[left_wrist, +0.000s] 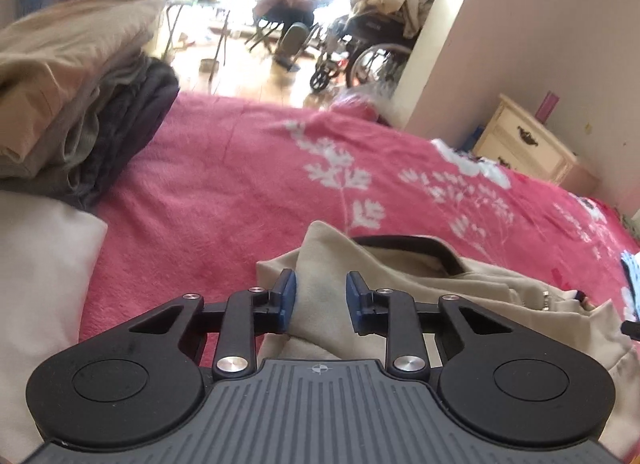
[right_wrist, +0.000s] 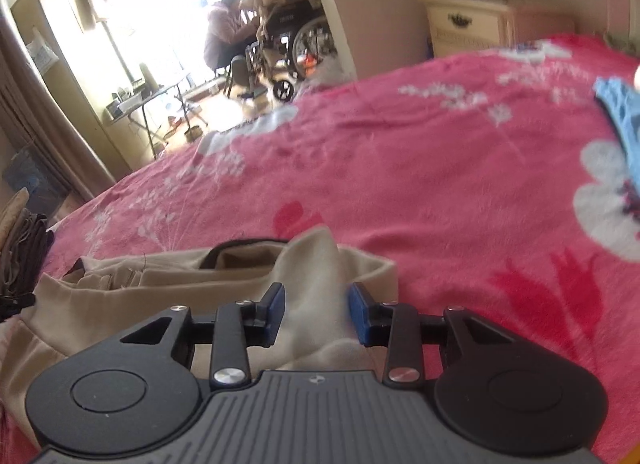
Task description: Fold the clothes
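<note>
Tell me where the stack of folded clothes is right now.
The stack of folded beige and dark clothes sits at the far left of the left wrist view, on the pink floral blanket, behind a white pillow; the right wrist view shows only its edge.

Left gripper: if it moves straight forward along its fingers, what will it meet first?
The left gripper already has a raised fold of the beige garment between its open fingers, so it meets that first. Beyond lies the pink blanket; depth is uncertain.

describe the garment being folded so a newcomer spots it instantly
On the pink floral blanket, nearest both cameras, lies the beige garment. Unlike the folded clothes stack at left, it is spread loose, has a dark-lined collar, and a fabric fold stands between each pair of tongs.
</note>
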